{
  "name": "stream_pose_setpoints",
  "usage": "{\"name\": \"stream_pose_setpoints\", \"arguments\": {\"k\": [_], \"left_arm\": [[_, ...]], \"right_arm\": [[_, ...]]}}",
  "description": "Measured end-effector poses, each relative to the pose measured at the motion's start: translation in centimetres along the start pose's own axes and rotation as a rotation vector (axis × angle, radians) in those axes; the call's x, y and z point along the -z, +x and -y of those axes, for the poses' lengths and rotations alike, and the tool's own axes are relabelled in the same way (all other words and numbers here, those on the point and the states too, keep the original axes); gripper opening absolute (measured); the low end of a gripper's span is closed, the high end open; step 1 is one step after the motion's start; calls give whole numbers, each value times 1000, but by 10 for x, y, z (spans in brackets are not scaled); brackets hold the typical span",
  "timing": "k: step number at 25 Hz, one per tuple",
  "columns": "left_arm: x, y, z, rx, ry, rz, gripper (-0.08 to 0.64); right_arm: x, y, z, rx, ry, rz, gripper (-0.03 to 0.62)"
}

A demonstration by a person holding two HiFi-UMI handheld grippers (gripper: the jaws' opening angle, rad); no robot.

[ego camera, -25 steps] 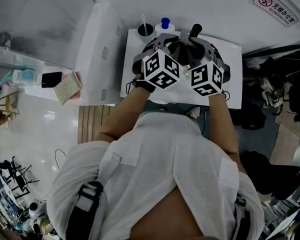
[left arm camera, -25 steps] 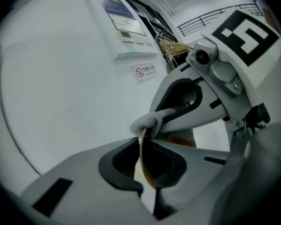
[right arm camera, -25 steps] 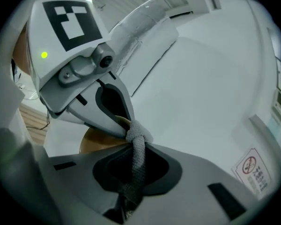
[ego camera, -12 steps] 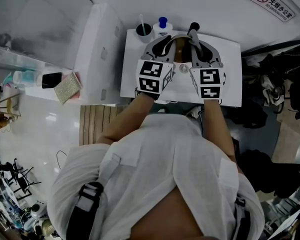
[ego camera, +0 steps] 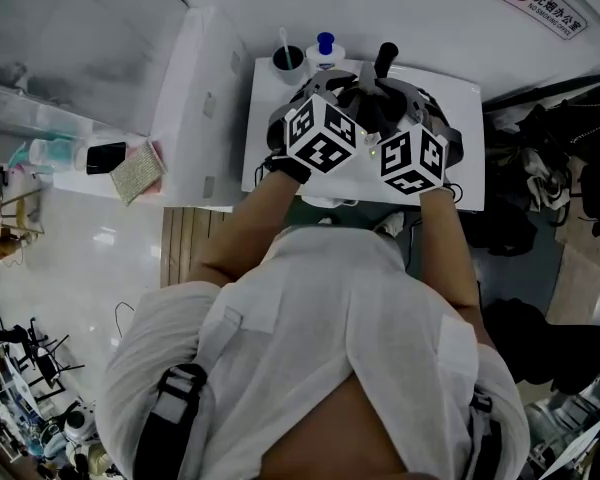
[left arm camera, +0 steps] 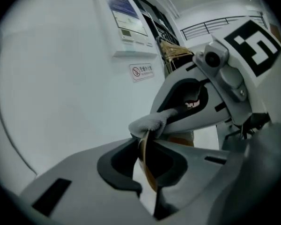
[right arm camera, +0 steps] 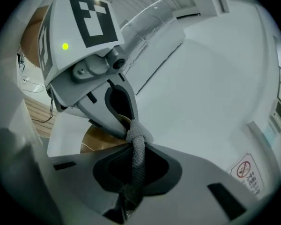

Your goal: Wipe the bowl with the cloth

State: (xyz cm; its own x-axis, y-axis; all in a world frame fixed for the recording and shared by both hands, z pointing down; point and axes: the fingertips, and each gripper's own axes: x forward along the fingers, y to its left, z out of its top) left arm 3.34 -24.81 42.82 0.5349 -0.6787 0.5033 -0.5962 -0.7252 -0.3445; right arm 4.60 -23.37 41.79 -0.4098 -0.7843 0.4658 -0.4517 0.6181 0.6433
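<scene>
Bowl (left arm camera: 149,171): brown and thin-walled, seen edge-on, with its rim clamped between the closed jaws of the left gripper (left arm camera: 144,146). It is held over the white table (ego camera: 462,148). The right gripper (right arm camera: 133,149) has its jaws closed on a grey cloth (right arm camera: 136,165), and the bunched end of the cloth touches the bowl's upper rim. The two grippers sit close together, side by side. A cup (ego camera: 289,61) and a bottle (ego camera: 327,50) stand at the table's far edge.

Coarse, matt grey knit on the cloth (right arm camera: 134,159); smooth, slightly glossy brown on the thin-walled bowl (left arm camera: 148,167); matt grey plastic on the jaws; smooth white finish on the counter (ego camera: 462,100).
</scene>
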Motion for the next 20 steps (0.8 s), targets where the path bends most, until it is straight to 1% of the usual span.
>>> {"name": "stream_pose_setpoints", "arguments": {"k": [1,2,3,4,6,8,9,12,13,14,15,16,18,20], "left_arm": [[-2,0,0,8,29,-13,36],[-5,-1,0,9,39,-12,33],[-9,-2,-1,3,25,3,32],[-13,-4,-3,-9,-9,29,34],[-18,-7,-7,-42,-112,90,34],[-18,-11,-13,-67,-251,160,34],[-18,-14,-17,-72,-340,202,34],[-11,-22,-27,-70,-656,342,34],[-7,-22,-28,-65,-746,375,38],[-3,-22,-26,-57,-802,389,45],[1,-20,-23,-45,-819,386,51],[4,-18,-18,-32,-802,371,51],[7,-16,-12,-14,-717,334,56],[5,-16,-11,-17,-599,304,97]], "right_arm": [[-1,-2,1,-1,-1,3,42],[-2,-3,3,6,14,11,41],[-3,-6,7,19,45,22,41],[-4,-8,12,37,85,35,43],[-5,-12,20,75,170,59,44],[-2,-15,28,107,274,92,44],[1,-16,31,118,351,117,43],[12,-22,38,139,653,207,43],[15,-22,38,142,733,228,44],[19,-22,36,146,777,234,44],[22,-22,33,148,783,224,43],[25,-20,29,145,764,204,43],[29,-18,24,126,705,167,43],[30,-15,22,109,615,130,42]]}}
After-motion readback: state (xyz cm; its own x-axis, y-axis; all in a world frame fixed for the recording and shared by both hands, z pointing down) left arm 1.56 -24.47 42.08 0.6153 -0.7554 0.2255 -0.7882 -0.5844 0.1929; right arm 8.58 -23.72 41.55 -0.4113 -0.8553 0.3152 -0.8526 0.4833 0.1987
